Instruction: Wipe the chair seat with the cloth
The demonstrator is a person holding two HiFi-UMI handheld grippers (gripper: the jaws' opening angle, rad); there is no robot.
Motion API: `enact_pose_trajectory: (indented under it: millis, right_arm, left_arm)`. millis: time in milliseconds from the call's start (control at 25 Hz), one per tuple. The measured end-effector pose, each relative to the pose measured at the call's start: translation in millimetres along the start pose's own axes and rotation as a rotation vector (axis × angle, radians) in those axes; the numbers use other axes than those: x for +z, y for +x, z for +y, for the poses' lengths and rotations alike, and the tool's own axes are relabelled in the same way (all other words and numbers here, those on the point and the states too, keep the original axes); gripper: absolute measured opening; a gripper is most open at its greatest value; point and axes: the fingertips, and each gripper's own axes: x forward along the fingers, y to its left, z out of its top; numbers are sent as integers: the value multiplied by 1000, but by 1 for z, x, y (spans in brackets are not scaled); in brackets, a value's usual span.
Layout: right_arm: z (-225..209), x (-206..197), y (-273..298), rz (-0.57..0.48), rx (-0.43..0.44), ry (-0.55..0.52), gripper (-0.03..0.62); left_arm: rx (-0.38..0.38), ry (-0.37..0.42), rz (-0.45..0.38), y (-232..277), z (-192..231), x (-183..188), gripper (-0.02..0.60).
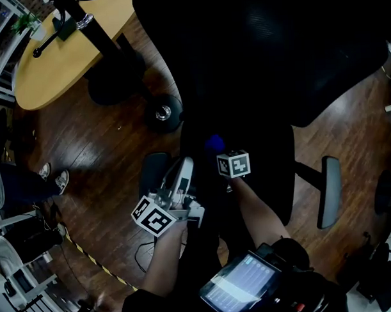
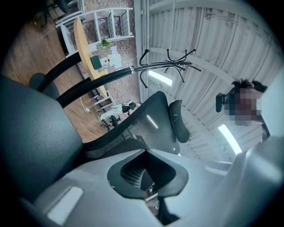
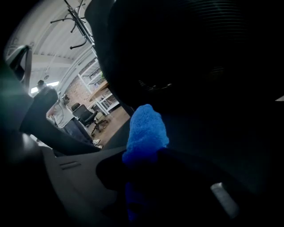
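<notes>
Across the upper middle and right of the head view spreads a black office chair point(image 1: 275, 53), its broad mesh back so dark that the weave barely shows. Its seat point(image 1: 273, 168) sits just below, at frame centre, flanked by a grey, rounded oblong armrest pad point(image 1: 329, 191) at right. Around it lies a glossy floor of brown wood planks point(image 1: 99, 143). An oval table point(image 1: 58, 61) with a smooth, pale wood top fills the upper left corner.

At lower centre, the left gripper point(image 2: 147, 152) is grey moulded plastic. In its own view the jaws are pressed together with nothing between them, and the chair's mesh back shows through the gap behind the tips. The right gripper point(image 3: 143, 156), just right of centre in the head view, has its jaws clenched on the cloth point(image 3: 145, 128).

That cloth is vivid blue, fluffy and thick-piled, bunched into a rounded lump that stands up out of the jaws. In the head view it shows as a small blue patch at frame centre, over the back of the seat. The dark hides whether it touches the seat.
</notes>
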Motion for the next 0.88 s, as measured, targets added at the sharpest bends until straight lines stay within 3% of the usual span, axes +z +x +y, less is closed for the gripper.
enact_pose_trajectory:
  millis: [440, 880]
  right_arm:
    - [-190, -37, -189, -92, -379, 173, 64]
    - [-206, -43, -219, -115, -454, 160, 64]
  left_arm:
    - [2, -3, 9, -8, -8, 3, -8]
    - [-4, -4, -2, -13, -15, 4, -8]
